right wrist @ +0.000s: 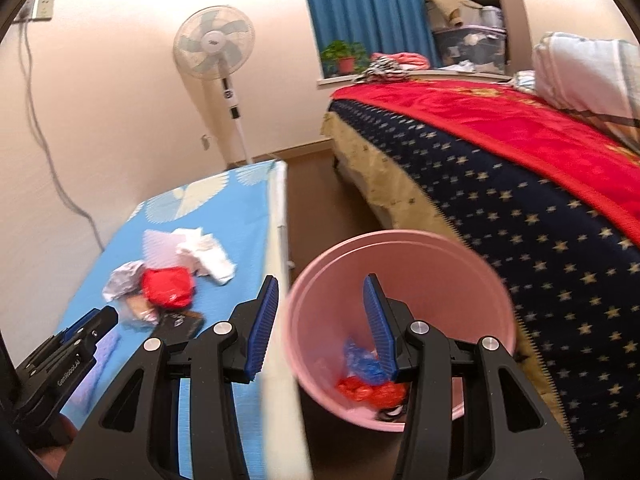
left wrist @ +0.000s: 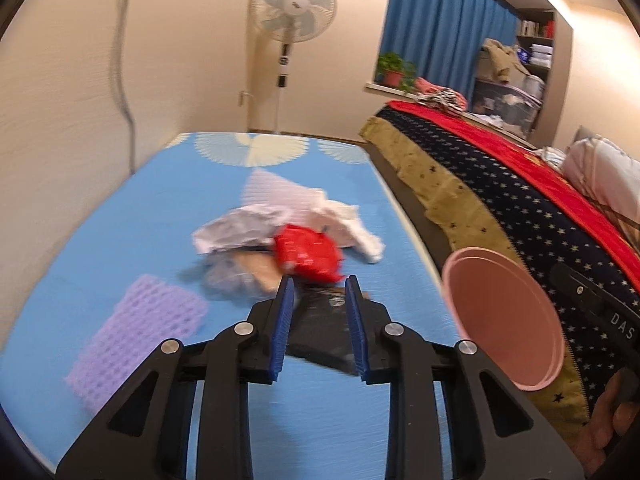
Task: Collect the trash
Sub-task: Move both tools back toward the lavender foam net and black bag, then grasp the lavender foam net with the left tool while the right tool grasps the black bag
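Left tool (left wrist: 319,292) jaws apart over black wrapper (left wrist: 324,330), right tool (right wrist: 320,312) gripping pink bin (right wrist: 400,320) rim — you're blurry, may snag red wrapper (left wrist: 308,254).

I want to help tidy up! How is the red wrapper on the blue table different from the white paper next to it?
The red wrapper is bright and shiny-looking; the white paper is dull and pale. The wrapper is a small puffy bundle, while the paper spreads wider and looks crumpled. The wrapper lies nearer the left gripper. Both sit in the same pile on the blue table, not yet in the pink bin.
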`<state>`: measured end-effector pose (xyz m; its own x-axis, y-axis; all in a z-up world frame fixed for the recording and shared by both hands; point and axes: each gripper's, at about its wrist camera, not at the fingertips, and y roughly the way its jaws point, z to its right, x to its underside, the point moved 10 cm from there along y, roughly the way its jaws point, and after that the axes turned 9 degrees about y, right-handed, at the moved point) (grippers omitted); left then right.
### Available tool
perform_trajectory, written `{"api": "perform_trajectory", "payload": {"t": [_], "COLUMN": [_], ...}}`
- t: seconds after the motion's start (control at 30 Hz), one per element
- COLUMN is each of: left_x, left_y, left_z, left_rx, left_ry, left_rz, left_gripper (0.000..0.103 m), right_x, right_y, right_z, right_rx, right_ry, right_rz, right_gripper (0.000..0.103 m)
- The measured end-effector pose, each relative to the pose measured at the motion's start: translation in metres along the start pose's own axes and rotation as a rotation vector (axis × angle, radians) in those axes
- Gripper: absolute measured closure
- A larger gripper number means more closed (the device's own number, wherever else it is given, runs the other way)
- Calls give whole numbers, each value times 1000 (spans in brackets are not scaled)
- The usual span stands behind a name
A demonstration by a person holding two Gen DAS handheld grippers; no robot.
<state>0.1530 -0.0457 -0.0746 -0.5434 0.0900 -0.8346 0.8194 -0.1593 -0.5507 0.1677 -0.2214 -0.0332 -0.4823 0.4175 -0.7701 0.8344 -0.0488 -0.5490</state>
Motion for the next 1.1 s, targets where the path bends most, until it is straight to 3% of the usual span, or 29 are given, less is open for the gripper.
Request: {"api": "perform_trajectory", "payload": {"t": [0.4,0.6,0.67,0.73,0.8,0.87,0.93,1.0,1.1], "left_x": [34,49,51,56,60,67,75,81,86], "left_y": [-14,-20,-22,-25,-27,-29,-29,-27,-19], "left_z": [-85,-112,-119,-127,-136,-149,-160,-163,-159], "left_rx": [-167,-250,-266,-283,-305,-335,-351,-344,-323], "left_ry": [-140,-161,-171,-192,-217,-246,-292,-326,-326], "left_rz": [-63,-104,-111,-119,-130,-148,-169,-182,-211], "left_gripper": [77,77,77,77,76,75,63,60,54], "right_x": [49,76,83,87,92,97,103,111,117], "right_y": [32,52,58,67,75,80,85,90,92], "right_z": [-76,-110,-117,-124,-128,-130,-131,-130,-128], "right_rx": [-170,-203,-199,-185,-168,-144,-118,-91,-60], "right_ry": [-52,-66,-66,-58,-53,-57,-65,-84,-123], "right_rz": [-135,-220,-246,-268,-294,-312,-334,-357,-354], "right_gripper": [58,58,57,44,36,36,36,37,45]}}
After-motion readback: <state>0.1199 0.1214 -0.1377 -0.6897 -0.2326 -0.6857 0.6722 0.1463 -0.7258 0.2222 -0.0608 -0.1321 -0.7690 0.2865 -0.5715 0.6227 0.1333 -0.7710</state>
